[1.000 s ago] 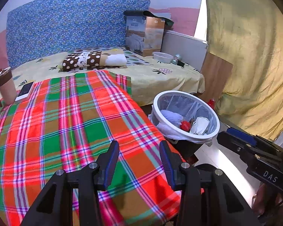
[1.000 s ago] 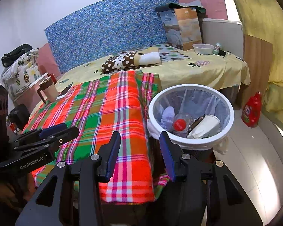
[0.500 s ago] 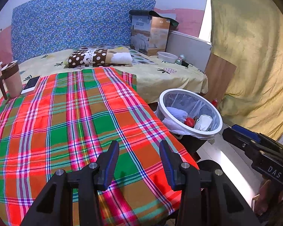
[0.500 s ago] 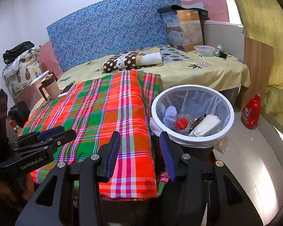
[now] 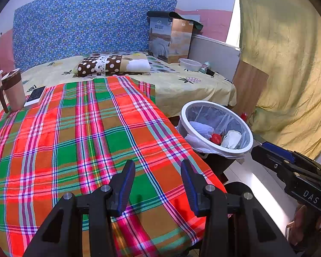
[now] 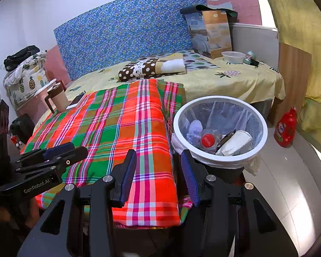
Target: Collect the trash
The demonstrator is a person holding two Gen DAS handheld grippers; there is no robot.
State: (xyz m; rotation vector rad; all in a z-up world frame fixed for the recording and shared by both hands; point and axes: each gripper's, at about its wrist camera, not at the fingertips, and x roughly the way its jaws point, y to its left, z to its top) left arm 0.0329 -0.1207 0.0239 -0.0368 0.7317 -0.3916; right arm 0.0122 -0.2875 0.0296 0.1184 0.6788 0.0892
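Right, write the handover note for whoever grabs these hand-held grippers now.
Left hand-held gripper: open, empty, over the plaid blanket.
Right hand-held gripper: open, empty, at the blanket's edge beside the trash bin.
Bin: on the floor next to the bed, lined with a bag, holding a white cup, a red-capped bottle and pale crumpled trash.
Done: those pieces are binned.
Left: no loose trash shows on the blanket. The mug and phone at its far corner look like keepers. Check the plastic bowl and small bottle at the bed's far side.
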